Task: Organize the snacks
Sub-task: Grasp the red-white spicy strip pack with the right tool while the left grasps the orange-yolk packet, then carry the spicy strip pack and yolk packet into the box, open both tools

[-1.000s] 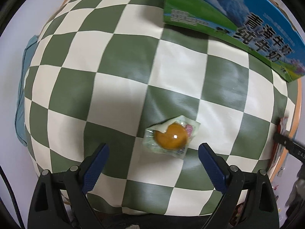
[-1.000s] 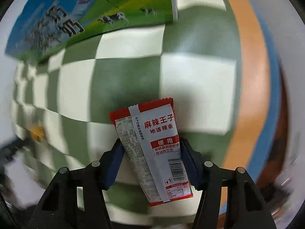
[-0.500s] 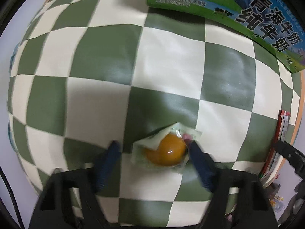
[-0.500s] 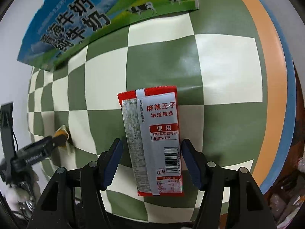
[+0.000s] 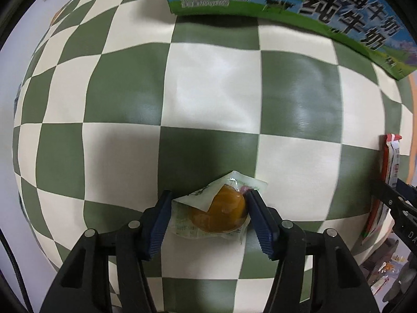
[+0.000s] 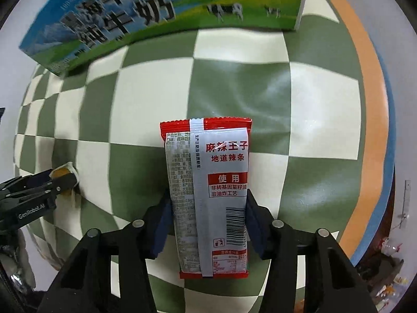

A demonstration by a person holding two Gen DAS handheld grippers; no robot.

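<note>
Milk carton [image 5: 299,5] at far edge of checkered cloth [image 5: 213,83]. Left gripper [image 5: 209,215], wide a second ago, closing on jelly cup [image 5: 219,215]; right gripper [image 6: 207,215] closing on red snack packet [image 6: 208,195].

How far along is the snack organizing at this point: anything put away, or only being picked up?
Nothing looks put away yet. In hand: the left gripper is closing on the wrapped orange snack, and the right gripper is closing on the red-and-silver packet; both lie on the checkered cloth. Left: lifting and placing both, perhaps by the milk carton.
</note>
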